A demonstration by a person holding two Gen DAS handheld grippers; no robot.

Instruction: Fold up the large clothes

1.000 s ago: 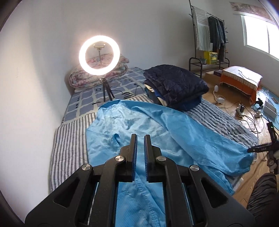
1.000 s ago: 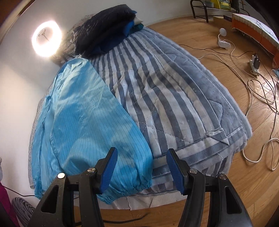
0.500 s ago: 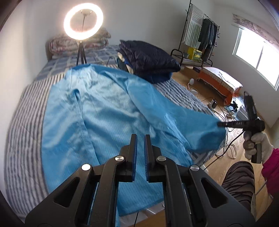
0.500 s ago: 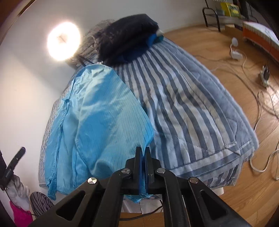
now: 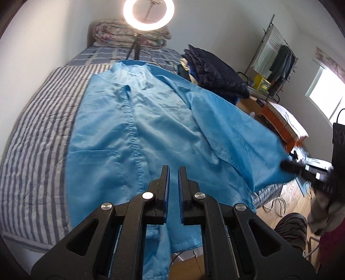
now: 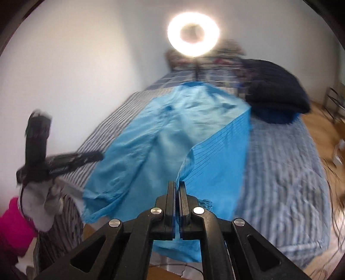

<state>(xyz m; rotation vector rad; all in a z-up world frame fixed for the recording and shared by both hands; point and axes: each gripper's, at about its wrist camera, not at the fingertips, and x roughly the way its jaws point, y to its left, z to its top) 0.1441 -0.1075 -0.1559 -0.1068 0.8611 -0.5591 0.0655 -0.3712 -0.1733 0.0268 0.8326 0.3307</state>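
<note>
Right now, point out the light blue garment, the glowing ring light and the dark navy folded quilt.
light blue garment [image 5: 133, 137]: left wrist view, front placket.
glowing ring light [image 5: 129, 19]: left wrist view, lit rim.
dark navy folded quilt [image 5: 215, 71]: left wrist view, top surface.

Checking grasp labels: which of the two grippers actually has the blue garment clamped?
The right gripper: its jaws are shut on the blue garment's lifted sleeve. The left gripper is nearly closed on nothing, above the cloth.

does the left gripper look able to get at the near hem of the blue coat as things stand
Probably yes: the left gripper hangs just above the blue coat, nothing lies between it and the hem, and its nearly closed jaws hold nothing. They would need to open first.
</note>
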